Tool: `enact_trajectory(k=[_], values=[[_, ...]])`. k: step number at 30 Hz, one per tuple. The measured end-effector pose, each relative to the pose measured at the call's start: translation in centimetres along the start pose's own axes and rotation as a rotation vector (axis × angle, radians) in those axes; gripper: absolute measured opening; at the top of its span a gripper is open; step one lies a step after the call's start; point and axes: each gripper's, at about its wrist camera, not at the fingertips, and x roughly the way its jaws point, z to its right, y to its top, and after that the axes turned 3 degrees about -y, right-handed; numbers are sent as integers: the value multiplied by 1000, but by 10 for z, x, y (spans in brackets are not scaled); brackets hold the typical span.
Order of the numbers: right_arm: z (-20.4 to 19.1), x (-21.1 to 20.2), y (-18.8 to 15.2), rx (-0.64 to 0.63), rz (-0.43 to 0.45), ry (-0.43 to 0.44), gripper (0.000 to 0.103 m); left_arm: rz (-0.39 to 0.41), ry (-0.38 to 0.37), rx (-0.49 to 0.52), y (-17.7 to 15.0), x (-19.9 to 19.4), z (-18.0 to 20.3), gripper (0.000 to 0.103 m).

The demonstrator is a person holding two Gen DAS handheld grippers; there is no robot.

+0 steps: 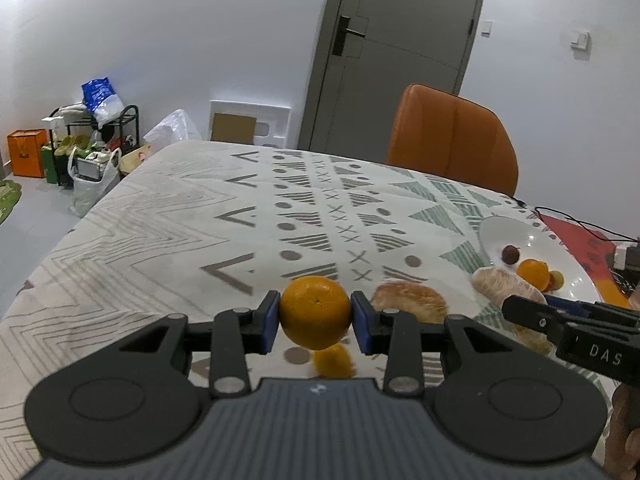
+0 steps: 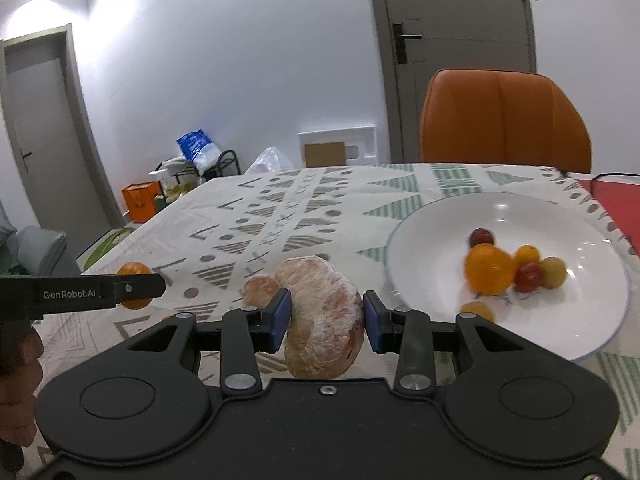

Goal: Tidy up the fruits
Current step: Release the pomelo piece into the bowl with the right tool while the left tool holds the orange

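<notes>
Two claws over a patterned counter, each gripping a piece of fruit.

Nearest, left claw (image 1: pixel 315 314) clamped on a whole orange (image 1: pixel 315 312), lifted clear of the cloth, with a second orange piece (image 1: pixel 333 361) lying beneath on the counter (image 1: pixel 160 232). Right claw (image 2: pixel 325 318) pinched on a peeled pomelo segment (image 2: pixel 326 316), held level just short of the white plate (image 2: pixel 600 312); another peeled segment (image 2: pixel 260 289) on the cloth just behind it. Both claws tilted down toward the cloth, side by side, a hand (image 2: pixel 16 376) around the left handle. On the plate, a bigger orange (image 2: pixel 490 268) among small red and yellow fruits. Beyond the far edge, an orange chair (image 2: pixel 504 120), then a grey door (image 1: pixel 400 40) in a white wall, and a cluttered rack (image 1: pixel 96 136) with bags on the floor.
</notes>
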Motion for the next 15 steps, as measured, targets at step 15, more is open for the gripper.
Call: enact_trajectory(k=[15], values=[[42, -19, 3, 52, 34, -72, 37, 2, -55, 54, 5, 13, 44, 37]])
